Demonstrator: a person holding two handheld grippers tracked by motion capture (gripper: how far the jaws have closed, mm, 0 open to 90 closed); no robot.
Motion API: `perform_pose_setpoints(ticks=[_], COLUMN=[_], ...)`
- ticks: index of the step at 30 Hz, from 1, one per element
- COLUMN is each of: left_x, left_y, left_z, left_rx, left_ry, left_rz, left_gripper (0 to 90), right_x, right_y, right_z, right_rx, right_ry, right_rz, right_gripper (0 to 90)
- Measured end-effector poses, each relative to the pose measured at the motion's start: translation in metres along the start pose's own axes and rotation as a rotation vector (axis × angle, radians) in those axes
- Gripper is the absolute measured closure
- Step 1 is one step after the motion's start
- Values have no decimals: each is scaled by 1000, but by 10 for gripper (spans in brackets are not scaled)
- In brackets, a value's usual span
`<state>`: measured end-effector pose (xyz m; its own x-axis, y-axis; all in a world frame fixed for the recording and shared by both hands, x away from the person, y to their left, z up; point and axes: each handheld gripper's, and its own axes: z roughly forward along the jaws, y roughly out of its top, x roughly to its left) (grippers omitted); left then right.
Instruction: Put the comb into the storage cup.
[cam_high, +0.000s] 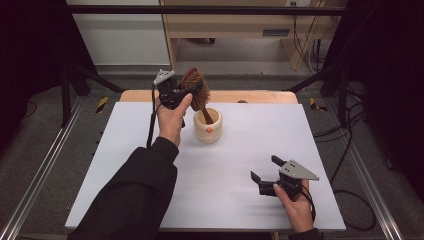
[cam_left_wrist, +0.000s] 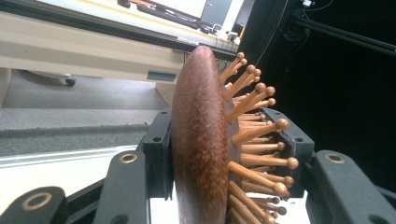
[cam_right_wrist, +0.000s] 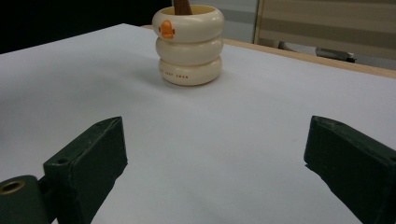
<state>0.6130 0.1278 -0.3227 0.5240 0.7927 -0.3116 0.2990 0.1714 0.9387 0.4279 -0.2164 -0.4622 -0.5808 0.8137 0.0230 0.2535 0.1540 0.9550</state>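
Observation:
A brown wooden hairbrush (cam_high: 194, 86) stands with its handle down inside a cream ringed cup (cam_high: 208, 126) near the table's back middle. My left gripper (cam_high: 186, 92) is shut on the brush head above the cup. In the left gripper view the brush's rounded back (cam_left_wrist: 198, 140) and wooden pins (cam_left_wrist: 254, 135) sit clamped between the two jaws. My right gripper (cam_high: 264, 169) hovers open near the front right of the table, nothing between its jaws. The right gripper view looks toward the cup (cam_right_wrist: 189, 44), which bears an orange mark, with the brush handle (cam_right_wrist: 182, 6) poking from it.
A white sheet (cam_high: 150, 150) covers the table, whose wooden edge (cam_high: 260, 96) shows at the back. Black frame bars and cables (cam_high: 345, 150) flank the table. A wooden desk (cam_high: 235, 30) stands behind it.

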Motion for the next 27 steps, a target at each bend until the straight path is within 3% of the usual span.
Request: perform_pose_setpoints(ticks=[27], left_x=[0], left_y=[-6], left_z=[3], left_rx=[10], left_ry=[4], left_rz=[-1], left_gripper=[499], right_x=[0], right_y=[0], right_z=[0], right_rx=[2], right_ry=[3], right_rz=[-1], right_gripper=[59])
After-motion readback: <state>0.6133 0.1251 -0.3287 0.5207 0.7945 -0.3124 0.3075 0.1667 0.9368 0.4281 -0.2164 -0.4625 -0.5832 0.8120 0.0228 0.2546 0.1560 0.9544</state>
